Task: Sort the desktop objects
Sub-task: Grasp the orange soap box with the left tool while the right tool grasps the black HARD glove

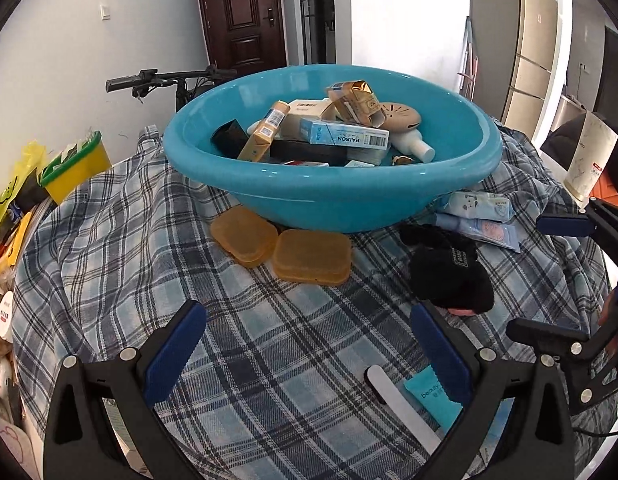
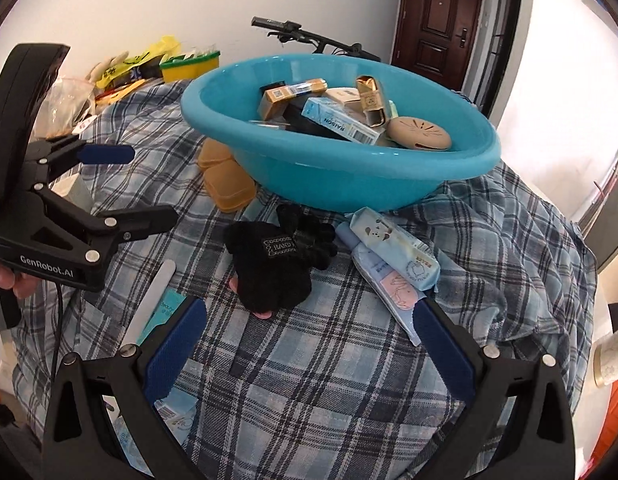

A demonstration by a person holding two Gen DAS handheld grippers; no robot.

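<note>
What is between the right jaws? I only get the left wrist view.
Observer: Nothing. The right gripper is open above bare cloth, short of the glove.
Operator: Any marking on that glove?
Observer: Its label reads HAND.
Operator: What lies closest to the right jaws?
Observer: The lower tissue pack; its end nearly reaches the right-hand finger.
</note>
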